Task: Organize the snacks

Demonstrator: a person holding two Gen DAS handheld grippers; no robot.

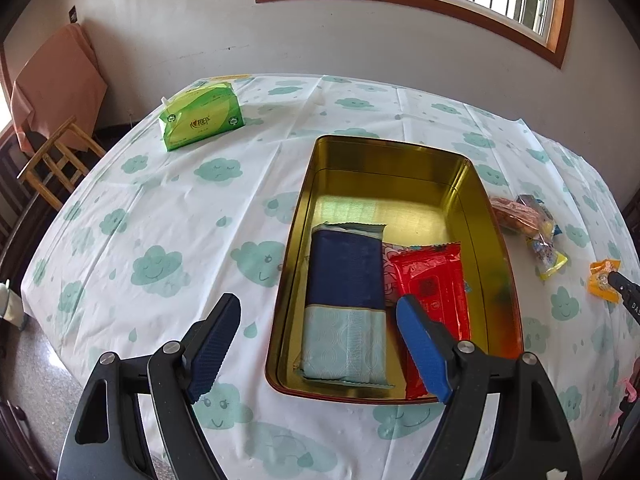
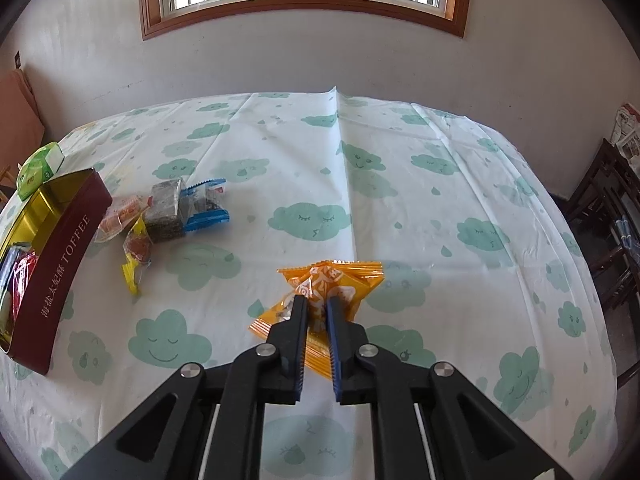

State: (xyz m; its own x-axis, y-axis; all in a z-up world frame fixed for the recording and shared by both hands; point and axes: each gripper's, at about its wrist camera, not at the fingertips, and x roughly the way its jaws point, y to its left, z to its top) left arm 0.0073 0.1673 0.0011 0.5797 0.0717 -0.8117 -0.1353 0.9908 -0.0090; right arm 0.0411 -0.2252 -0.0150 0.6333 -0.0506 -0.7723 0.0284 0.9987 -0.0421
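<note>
Our right tongs point(image 2: 317, 305) pinch the orange snack packet point(image 2: 334, 286) above the table point(image 2: 400, 184); our left tongs point(image 1: 320, 344) hang open and empty over the toffee tin point(image 1: 400, 184).

The dark red tin point(image 2: 60, 264) is showing "TOFFEE" after Chinese characters along its side. The black gripper finger point(image 1: 628, 298) is bearing the letters "DAS".

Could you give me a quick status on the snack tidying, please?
Right tongs shut on orange snack packet. Left tongs open, empty, over toffee tin. Loose snack pile beside tin; path looks clear.
</note>
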